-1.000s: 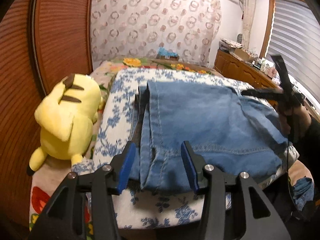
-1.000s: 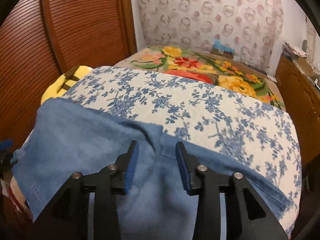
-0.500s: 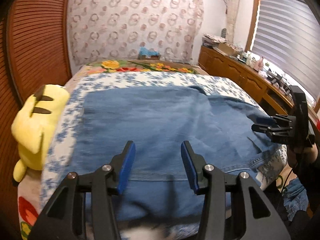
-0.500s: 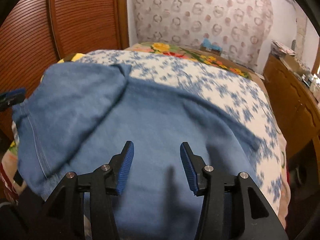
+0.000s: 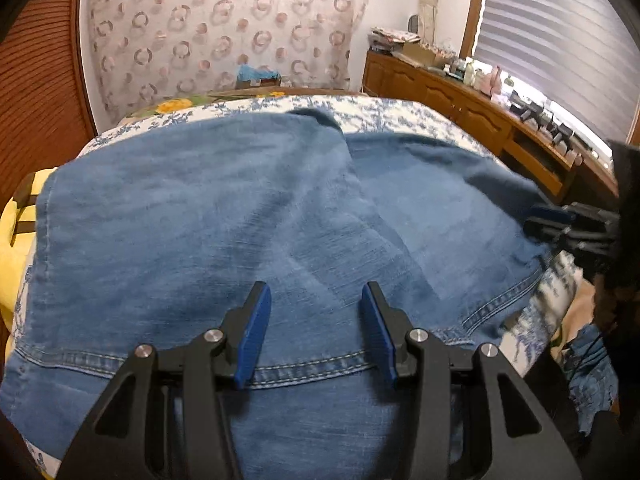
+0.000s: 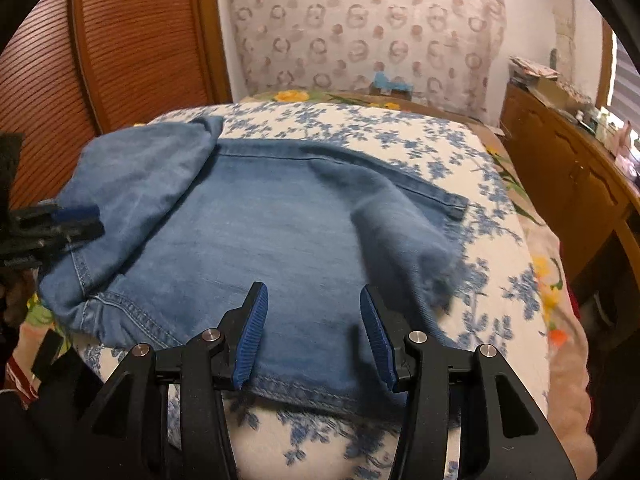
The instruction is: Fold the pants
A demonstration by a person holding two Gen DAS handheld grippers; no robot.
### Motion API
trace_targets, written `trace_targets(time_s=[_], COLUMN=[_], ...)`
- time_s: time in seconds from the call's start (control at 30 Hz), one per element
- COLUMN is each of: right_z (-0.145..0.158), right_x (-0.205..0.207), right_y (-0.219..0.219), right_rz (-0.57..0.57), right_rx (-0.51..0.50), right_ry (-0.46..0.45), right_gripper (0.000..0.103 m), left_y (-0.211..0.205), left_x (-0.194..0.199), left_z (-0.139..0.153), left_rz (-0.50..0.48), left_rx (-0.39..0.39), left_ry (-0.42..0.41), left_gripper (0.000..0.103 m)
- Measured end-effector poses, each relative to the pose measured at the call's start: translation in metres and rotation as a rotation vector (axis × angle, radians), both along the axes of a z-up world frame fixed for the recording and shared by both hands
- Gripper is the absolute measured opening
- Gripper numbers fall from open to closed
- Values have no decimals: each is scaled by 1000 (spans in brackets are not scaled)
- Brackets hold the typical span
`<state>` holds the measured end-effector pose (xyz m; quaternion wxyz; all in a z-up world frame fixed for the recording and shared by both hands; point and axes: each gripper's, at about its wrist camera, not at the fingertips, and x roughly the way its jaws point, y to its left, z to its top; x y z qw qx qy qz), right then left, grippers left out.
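Blue denim pants point(image 5: 248, 232) lie spread on the blue-flowered bedspread point(image 6: 360, 128), partly folded over themselves. In the right wrist view the pants point(image 6: 260, 232) reach from a bunched part at the far left to a loose leg end at the right. My left gripper point(image 5: 316, 332) is open and empty, hovering over the stitched hem near the front edge. My right gripper point(image 6: 312, 332) is open and empty over the near hem. Each gripper shows in the other's view: the right one point(image 5: 568, 224) at the pants' right edge, the left one point(image 6: 60, 224) at the left.
A yellow plush toy point(image 5: 16, 240) lies at the bed's left edge, mostly under the denim. A wooden slatted door point(image 6: 100, 60) stands at left. A wooden dresser point(image 5: 480, 120) with clutter runs along the right wall. A floral blanket point(image 6: 552, 280) hangs off the right side.
Both grippers have moved back toward the near edge of the bed and stand open. The pants now lie wider and flatter, covering most of the plush toy.
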<state>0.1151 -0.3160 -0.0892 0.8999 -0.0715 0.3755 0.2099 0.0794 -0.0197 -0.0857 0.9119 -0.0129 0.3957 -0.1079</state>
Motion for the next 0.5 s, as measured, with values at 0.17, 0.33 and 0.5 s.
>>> trace_targets(time_s=[0.17, 0.33, 0.5], right_z=[5, 5, 5], right_x=[-6, -12, -19], right_y=[-16, -31, -47], right_rz=[-34, -74, -109], right_rx=[16, 17, 19], right_ry=[-5, -11, -11], right_gripper=[49, 49, 49], left_y=[-2, -4, -4], left_x=[-3, -5, -6], left_z=[-5, -6, -8], left_rz=[-4, -1, 2], left_rx=[-13, -16, -11], left_ry=[-9, -23, -37], left_gripper=[56, 61, 61])
